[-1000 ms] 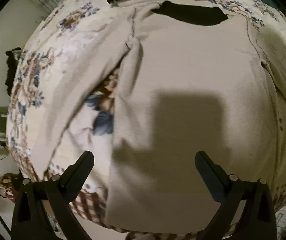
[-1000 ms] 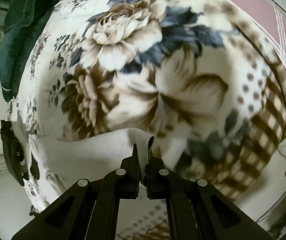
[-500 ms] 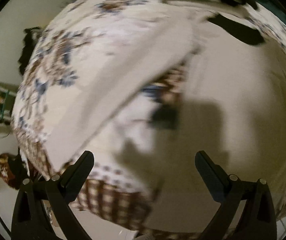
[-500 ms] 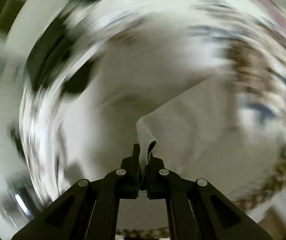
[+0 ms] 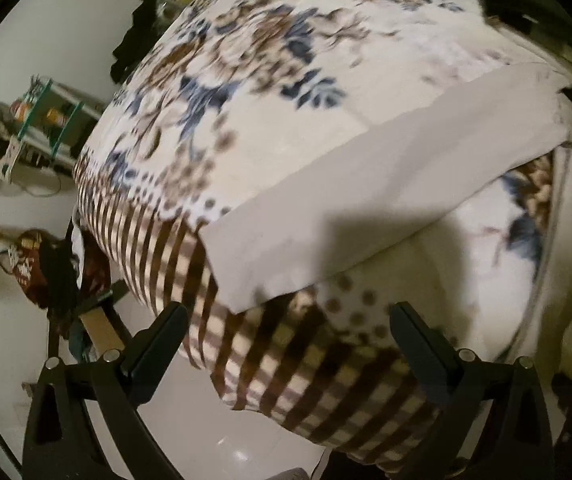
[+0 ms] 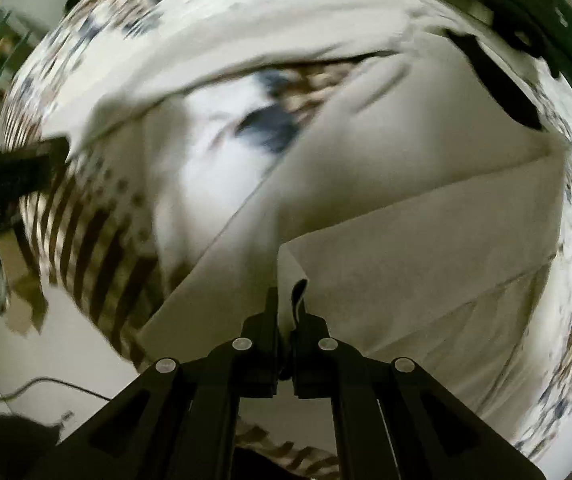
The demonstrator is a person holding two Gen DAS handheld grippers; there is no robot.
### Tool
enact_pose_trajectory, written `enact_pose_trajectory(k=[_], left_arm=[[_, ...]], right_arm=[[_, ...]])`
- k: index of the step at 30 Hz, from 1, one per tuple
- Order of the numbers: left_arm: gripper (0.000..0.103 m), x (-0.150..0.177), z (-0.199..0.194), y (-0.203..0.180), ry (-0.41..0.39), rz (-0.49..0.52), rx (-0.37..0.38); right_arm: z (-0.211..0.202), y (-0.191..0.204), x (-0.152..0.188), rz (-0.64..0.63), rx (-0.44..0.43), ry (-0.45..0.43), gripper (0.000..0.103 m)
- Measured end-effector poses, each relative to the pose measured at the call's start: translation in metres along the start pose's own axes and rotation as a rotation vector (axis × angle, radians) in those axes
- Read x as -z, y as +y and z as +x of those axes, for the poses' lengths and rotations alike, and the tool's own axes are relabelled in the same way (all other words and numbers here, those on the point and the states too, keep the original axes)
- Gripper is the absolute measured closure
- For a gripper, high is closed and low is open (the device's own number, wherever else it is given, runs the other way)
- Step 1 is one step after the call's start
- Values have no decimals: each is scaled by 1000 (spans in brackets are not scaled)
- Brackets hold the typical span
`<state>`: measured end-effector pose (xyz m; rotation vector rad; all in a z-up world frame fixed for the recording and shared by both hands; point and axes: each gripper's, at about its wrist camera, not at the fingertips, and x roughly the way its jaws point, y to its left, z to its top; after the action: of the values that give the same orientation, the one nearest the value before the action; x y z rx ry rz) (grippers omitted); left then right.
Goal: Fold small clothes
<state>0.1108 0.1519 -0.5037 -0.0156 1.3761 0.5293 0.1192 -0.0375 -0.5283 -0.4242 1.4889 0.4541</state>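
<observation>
Shirt [image 6: 426,216] on floral blanket [image 5: 269,92], pinched by right claw [image 6: 286,304].

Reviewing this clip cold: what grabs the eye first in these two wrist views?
The right gripper, low in its view, is shut on a fold of the beige garment, whose flap spreads to the right. In the left view the open left gripper hovers over the garment's long sleeve, lying diagonally across the floral blanket, whose brown checked border hangs off the bed's edge.
</observation>
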Motion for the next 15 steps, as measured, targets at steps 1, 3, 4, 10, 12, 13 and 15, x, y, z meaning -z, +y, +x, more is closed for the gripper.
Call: enact_pose_trajectory(k=[1,3,4,10,12,13,15], left_arm=[[0,3,3,2,5,-8,0],[0,5,9,6,16,-20,2],[0,6,12,9,23,-27,2],[0,3,24,57,44,-164,82],[0,4,35,81,71,-256,159],[0,4,42,91,88,-302,196],[0,4,63,112,124,-430,305]], right_arm=[[5,5,4,-14,-2,17,99],[20,13,6,-38,12,57,99],[28,11,6,-26,-2,85,97],[17,-64,15,309,-370,79,37],[12,-103,27,454,-407,53,36],[13,-122,36,521,-401,48,36],[20,-154,53,618,-357,56,36]])
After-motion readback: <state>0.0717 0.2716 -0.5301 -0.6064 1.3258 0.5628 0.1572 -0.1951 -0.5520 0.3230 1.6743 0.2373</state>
